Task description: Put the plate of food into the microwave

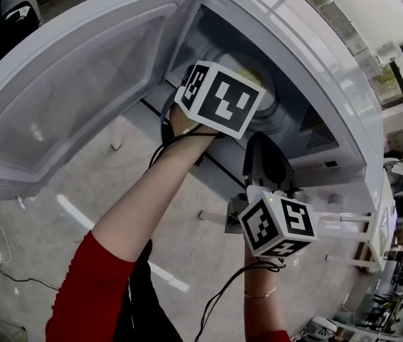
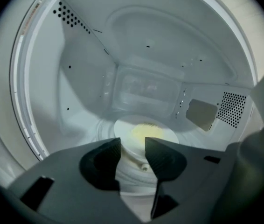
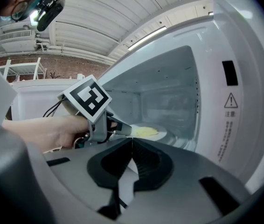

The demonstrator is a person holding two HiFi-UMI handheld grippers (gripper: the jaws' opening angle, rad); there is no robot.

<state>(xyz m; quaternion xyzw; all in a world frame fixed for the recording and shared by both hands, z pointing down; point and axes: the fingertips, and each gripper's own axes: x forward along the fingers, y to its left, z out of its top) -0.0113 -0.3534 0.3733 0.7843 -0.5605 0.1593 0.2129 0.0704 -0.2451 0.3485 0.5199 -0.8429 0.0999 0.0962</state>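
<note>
A white plate with yellow food lies on the turntable inside the open microwave. In the head view it shows as a pale yellow patch behind the left marker cube. My left gripper reaches into the cavity, and its jaws stand apart either side of the plate's near rim without pressing on it. In the right gripper view the left gripper points at the plate. My right gripper hovers outside the opening, lower and to the right, jaws together and empty.
The microwave door is swung wide open to the left. The cavity's right wall has vent holes and a mica cover. A warning label is on the front frame. Cables lie on the floor.
</note>
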